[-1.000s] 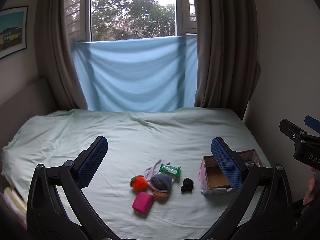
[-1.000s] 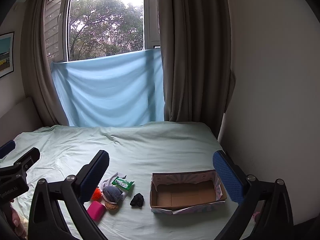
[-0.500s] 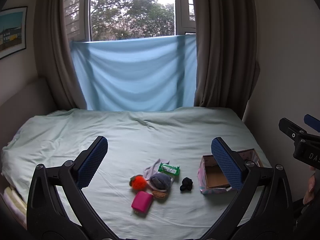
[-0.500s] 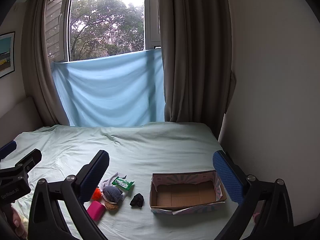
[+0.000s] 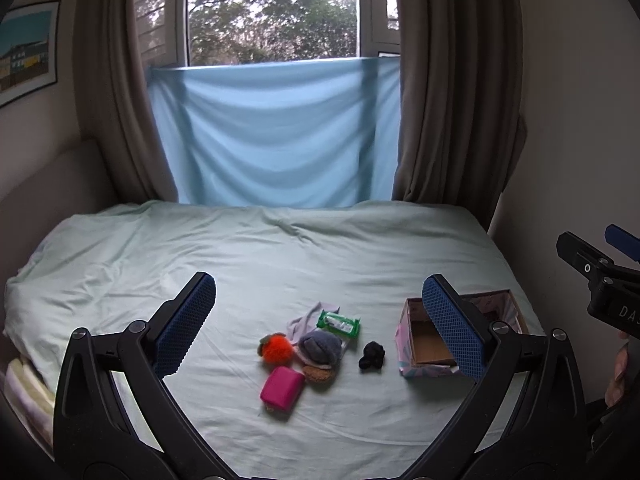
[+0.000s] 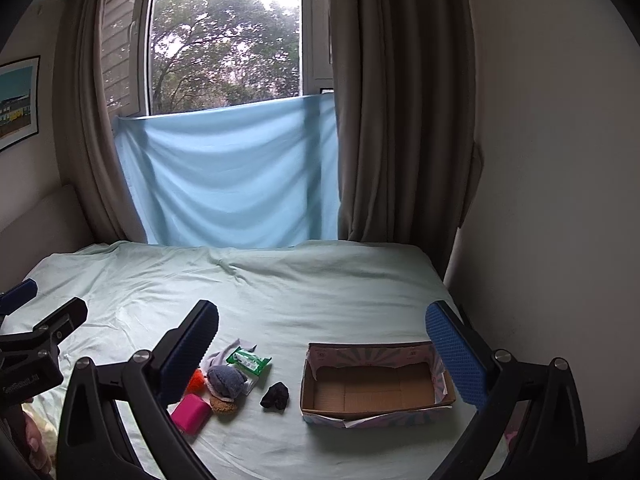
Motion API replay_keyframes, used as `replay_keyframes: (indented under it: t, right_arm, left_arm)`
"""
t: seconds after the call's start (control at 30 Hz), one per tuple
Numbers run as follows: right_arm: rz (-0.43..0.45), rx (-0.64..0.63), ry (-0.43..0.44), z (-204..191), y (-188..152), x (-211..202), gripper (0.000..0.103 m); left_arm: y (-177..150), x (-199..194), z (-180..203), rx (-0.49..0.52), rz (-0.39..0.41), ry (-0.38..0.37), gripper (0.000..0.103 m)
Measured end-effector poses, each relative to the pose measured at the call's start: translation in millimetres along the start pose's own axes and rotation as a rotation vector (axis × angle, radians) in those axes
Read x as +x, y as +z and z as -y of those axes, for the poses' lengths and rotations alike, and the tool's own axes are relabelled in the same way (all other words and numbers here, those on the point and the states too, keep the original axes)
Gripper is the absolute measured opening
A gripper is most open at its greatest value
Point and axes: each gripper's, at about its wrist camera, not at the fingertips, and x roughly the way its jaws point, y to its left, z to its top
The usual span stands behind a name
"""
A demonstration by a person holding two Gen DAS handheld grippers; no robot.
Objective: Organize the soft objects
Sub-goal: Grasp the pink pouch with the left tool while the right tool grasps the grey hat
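I hold my left gripper (image 5: 320,320) and right gripper (image 6: 322,342) spread wide and empty above the bed (image 5: 280,256), soft objects (image 5: 316,346) clustered on the sheet, cardboard box (image 6: 372,388) just right of them, black scrunchie (image 6: 275,396) between.

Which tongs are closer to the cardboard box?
Right. The right tongs hang open straight in front of the cardboard box, while the left tongs face the toy pile, with the box off to their right.

Left tongs (image 5: 319,318) and right tongs (image 6: 322,350) both wide apart, empty, side by side.
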Motion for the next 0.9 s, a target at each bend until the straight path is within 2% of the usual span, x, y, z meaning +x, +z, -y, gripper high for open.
replay_keyframes:
  t: [0.13,0.23,0.43,0.73,0.9]
  right_arm:
    - [-0.035,-0.042,0.056,-9.0,-7.1,14.3,0.103]
    - [-0.063,-0.063,0.100,-19.7,-17.2,28.6,0.103]
    - [-0.141,-0.052,0.122,-53.3,-43.5,64.5,0.103]
    - [-0.259,0.007,0.113,-115.6,-99.5,138.4,0.103]
    - [-0.296,0.037,0.096,-141.2,-131.3,180.4,0.103]
  left_arm:
    - [-16.0,8.9,-8.9,0.003,-0.060,0.052,0.102]
    - [-34.8,18.7,-22.2,-0.002,-0.107,0.055,0.102]
    - [-77.7,59.2,-58.4,-0.008,-0.222,-0.023,0.102]
    - [-143.2,153.5,-101.7,0.094,-0.388,-0.123,0.102]
    - [-179.1,205.8,-112.4,0.136,-0.457,-0.171,0.102]
